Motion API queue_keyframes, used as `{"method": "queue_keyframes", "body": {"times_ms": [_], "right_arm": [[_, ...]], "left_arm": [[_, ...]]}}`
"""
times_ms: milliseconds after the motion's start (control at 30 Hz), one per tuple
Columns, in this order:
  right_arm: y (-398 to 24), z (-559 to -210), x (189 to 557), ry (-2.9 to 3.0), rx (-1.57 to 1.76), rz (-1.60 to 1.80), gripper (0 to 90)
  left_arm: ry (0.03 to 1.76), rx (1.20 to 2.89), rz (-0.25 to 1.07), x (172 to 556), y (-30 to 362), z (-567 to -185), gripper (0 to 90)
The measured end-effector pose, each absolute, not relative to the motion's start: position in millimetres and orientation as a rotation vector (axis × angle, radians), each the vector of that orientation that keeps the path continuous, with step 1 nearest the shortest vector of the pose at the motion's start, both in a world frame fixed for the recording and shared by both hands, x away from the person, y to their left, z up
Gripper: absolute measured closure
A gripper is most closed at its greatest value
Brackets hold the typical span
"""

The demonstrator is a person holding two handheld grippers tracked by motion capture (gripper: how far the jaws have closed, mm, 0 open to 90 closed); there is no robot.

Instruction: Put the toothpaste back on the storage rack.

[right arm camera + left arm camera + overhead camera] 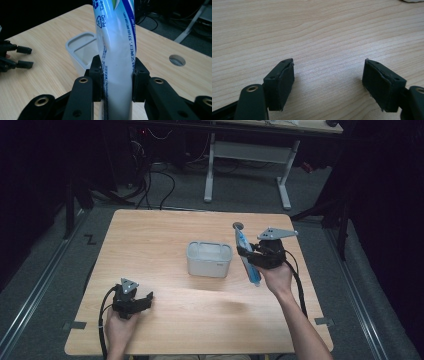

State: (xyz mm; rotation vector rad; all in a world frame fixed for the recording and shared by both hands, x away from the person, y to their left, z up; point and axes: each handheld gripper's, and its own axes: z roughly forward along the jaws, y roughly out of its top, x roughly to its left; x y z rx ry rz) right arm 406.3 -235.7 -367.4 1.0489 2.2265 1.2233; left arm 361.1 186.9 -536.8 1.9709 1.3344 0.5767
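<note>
My right gripper (248, 254) is shut on a white and blue toothpaste tube (246, 253), held above the table to the right of a white rectangular bin (209, 259). In the right gripper view the tube (116, 50) rises between the two pads (137, 83), with the bin (83, 50) behind it at the left. My left gripper (146, 300) rests low near the table's front left, jaws open. In the left gripper view its fingertips (280, 85) stand wide apart over bare wood with nothing between them.
The light wooden table (165, 227) has a round cable hole (177, 60) near its far right corner. Beyond the table stand a white desk frame (247, 157) and cables on grey carpet. The left gripper (15, 60) shows far off at the left of the right gripper view.
</note>
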Motion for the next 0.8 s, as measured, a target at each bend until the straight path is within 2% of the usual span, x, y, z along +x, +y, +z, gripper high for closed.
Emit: {"method": "queue_keyframes", "body": {"times_ms": [800], "right_arm": [[-202.4, -351.3, 443.7, 2.219, 1.010, 1.322, 69.1]], "left_arm": [[1.335, 1.966, 0.576, 361.2, 187.1, -537.0, 26.7]]}}
